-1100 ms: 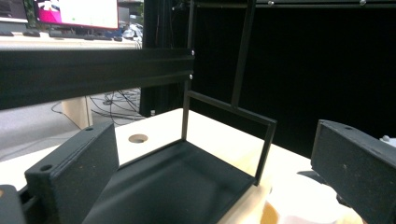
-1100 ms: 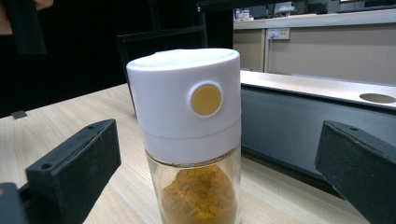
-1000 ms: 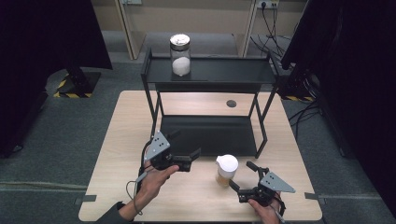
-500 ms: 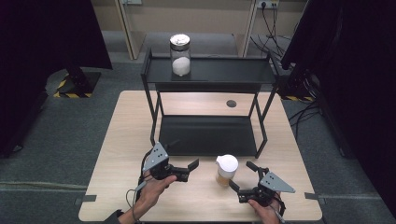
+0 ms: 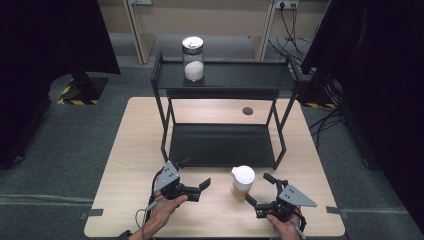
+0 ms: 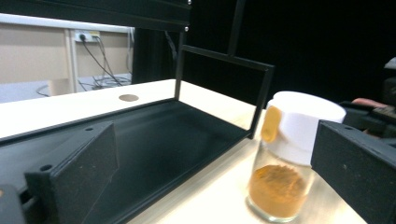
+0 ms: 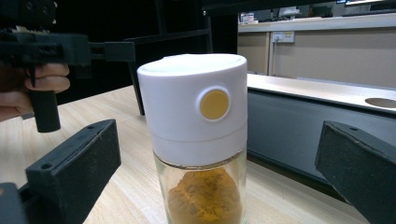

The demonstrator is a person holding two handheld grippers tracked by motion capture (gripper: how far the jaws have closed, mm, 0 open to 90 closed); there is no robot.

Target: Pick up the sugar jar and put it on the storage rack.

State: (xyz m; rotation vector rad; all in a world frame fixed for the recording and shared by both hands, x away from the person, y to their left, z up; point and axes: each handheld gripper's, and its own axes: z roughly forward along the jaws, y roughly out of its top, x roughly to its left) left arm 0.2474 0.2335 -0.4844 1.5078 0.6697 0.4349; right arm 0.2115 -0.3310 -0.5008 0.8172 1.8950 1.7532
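1. From my right gripper (image 5: 259, 192), jaws spread wide and empty, I see the spice jar (image 7: 198, 140) close up between them: a yellow dot on its white cap, orange powder heaped in the glass below.
2. My left gripper (image 5: 204, 186), also spread and empty, sees that jar (image 6: 286, 158) off toward its right jaw, with a yellow tab on the cap's side.
3. The high view alone shows the jar (image 5: 242, 183) upright on the worktop (image 5: 135, 135), between both grippers, just before the black rack (image 5: 222, 145).
4. Farthest, a glass jar (image 5: 193, 58) of white powder stands on the rack's top shelf.
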